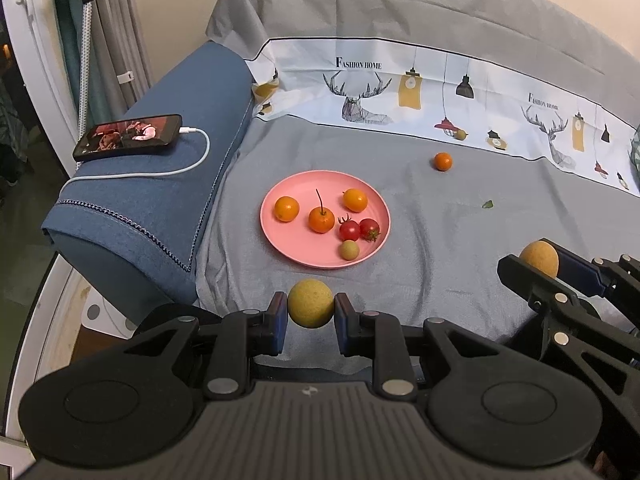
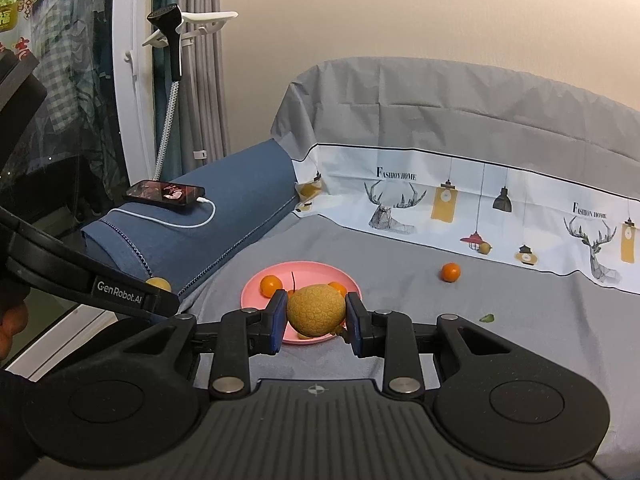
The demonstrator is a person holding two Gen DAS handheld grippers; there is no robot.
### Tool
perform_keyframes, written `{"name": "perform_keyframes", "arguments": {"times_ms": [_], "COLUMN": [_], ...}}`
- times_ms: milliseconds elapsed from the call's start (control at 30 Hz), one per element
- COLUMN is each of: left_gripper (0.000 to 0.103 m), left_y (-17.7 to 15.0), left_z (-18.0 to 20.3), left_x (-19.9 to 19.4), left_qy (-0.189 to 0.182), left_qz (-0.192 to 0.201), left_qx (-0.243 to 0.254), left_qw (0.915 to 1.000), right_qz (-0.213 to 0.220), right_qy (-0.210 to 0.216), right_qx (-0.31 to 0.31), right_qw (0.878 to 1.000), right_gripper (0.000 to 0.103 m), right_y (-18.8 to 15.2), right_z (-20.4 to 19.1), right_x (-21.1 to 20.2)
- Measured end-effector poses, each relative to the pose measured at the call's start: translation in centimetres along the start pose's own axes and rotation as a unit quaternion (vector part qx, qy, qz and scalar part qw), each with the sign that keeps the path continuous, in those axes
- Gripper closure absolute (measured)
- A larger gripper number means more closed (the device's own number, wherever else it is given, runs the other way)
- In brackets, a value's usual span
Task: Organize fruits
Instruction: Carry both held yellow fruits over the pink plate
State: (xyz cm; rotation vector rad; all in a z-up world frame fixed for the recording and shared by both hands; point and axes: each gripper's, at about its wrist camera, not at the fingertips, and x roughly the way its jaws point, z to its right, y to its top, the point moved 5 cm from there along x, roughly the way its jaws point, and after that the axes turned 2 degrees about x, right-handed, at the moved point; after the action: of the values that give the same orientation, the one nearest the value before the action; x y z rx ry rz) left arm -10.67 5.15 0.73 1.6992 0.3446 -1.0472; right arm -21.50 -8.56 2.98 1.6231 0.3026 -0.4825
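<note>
My left gripper (image 1: 310, 309) is shut on a round yellow fruit (image 1: 310, 303), held just in front of the pink plate (image 1: 280, 240). The plate holds several small orange fruits, two red cherry tomatoes (image 1: 359, 229) and a small green-yellow fruit (image 1: 349, 249). My right gripper (image 2: 316, 312) is shut on a rough-skinned yellow fruit (image 2: 316, 310), held in front of the plate (image 2: 252, 294); it also shows at the right of the left wrist view (image 1: 539, 258). A loose orange fruit (image 1: 443, 161) lies on the grey cloth beyond the plate. A small yellow-green fruit (image 1: 461, 134) sits by the patterned border.
A blue cushion (image 1: 168, 184) at the left carries a phone (image 1: 128, 137) on a white cable. A small green leaf (image 1: 487, 204) lies on the cloth. The covered backrest (image 1: 400, 12) rises behind. A window frame and curtain stand at the far left.
</note>
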Motion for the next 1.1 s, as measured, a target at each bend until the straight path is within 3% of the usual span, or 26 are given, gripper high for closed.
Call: {"name": "perform_keyframes", "arguments": {"times_ms": [1100], "left_gripper": [0.076], "left_y": [0.7], "left_z": [-1.7], "left_x": [7.6], "left_qy": [-0.02], "left_qz": [-0.073], "left_qx": [-0.025], "left_qw": [0.9968], "right_qz": [-0.092], "right_qy": [-0.01], "right_qx": [0.013], "right_qw": [0.996], "right_gripper": [0.071], "right_y": [-1.9], "right_z": [1.1], "right_x": [6.6]}}
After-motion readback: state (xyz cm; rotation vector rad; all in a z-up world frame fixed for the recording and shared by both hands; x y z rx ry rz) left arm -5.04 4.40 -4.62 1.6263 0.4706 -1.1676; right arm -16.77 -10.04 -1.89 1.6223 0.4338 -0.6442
